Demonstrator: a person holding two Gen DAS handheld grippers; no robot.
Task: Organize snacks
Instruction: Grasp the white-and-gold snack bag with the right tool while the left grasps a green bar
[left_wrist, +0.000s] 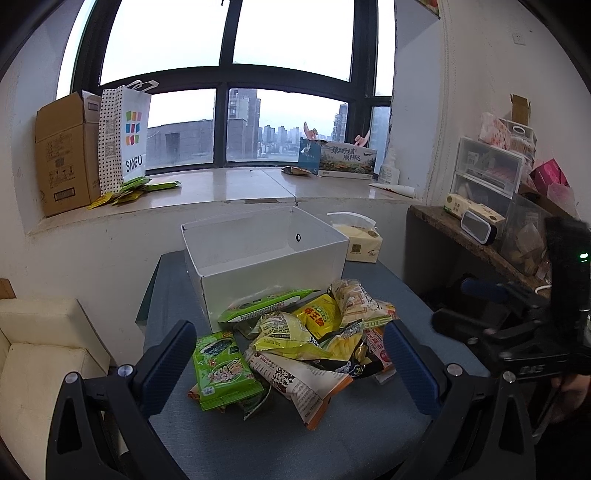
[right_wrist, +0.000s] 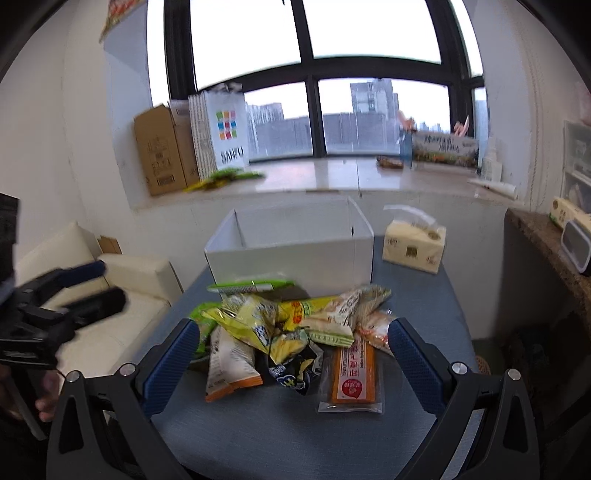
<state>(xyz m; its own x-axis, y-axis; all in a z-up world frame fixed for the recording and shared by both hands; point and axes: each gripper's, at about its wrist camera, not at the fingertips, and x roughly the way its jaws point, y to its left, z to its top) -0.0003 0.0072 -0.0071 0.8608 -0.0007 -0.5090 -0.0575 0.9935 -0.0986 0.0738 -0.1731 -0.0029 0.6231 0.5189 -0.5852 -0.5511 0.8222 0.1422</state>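
A pile of snack packets (left_wrist: 306, 336) lies on the blue-grey table (left_wrist: 332, 435), in front of an open white box (left_wrist: 266, 258) that looks empty. A green packet (left_wrist: 221, 369) lies at the pile's left; an orange flat packet (right_wrist: 354, 376) lies at its right. My left gripper (left_wrist: 291, 354) is open, hovering over the pile, holding nothing. My right gripper (right_wrist: 293, 347) is open over the same pile (right_wrist: 291, 328), empty. The white box also shows in the right wrist view (right_wrist: 295, 254). Each gripper appears at the edge of the other's view.
A tissue pack (left_wrist: 360, 242) sits right of the box. A cream sofa (left_wrist: 33, 350) stands left of the table. The windowsill holds a cardboard box (left_wrist: 64, 155), a paper bag (left_wrist: 125, 140) and green packets (left_wrist: 136, 188). A cluttered shelf (left_wrist: 491, 206) stands at right.
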